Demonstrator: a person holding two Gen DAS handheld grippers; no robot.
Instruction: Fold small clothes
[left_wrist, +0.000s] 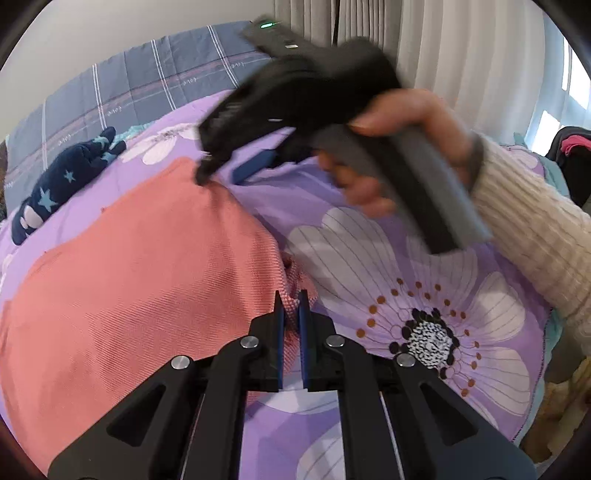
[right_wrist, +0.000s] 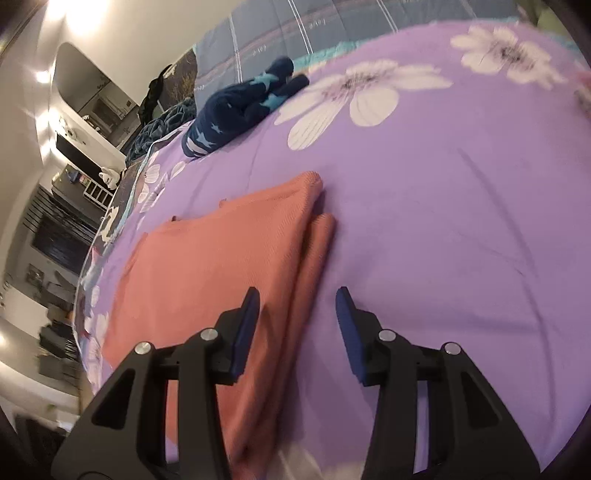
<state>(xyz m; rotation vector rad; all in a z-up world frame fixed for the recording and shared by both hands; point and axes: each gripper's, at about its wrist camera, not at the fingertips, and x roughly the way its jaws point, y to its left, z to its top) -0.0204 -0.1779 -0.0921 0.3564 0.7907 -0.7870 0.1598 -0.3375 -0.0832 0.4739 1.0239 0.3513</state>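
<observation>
Jaws of the left gripper (left_wrist: 291, 301) are almost shut, and between their blue pads they pinch the near right corner of the salmon-pink garment (left_wrist: 140, 266). This garment lies flat on the purple flowered bedsheet (left_wrist: 369, 192), and I think the corner is held so that it can be carried across for a fold. Left of it, far on the bed, a dark blue piece with light stars (left_wrist: 62, 181) lies rumpled, well apart; it probably waits for its turn.

To the right, the right gripper (right_wrist: 297, 306) has its jaws partly open and holds nothing. In its own view one pad hangs above the long right edge of the garment and the other above bare sheet, so the edge runs between them. It seems ready to take this edge, and a hand (left_wrist: 399, 147) in a cream ribbed sleeve (left_wrist: 532, 229) carries it.
</observation>
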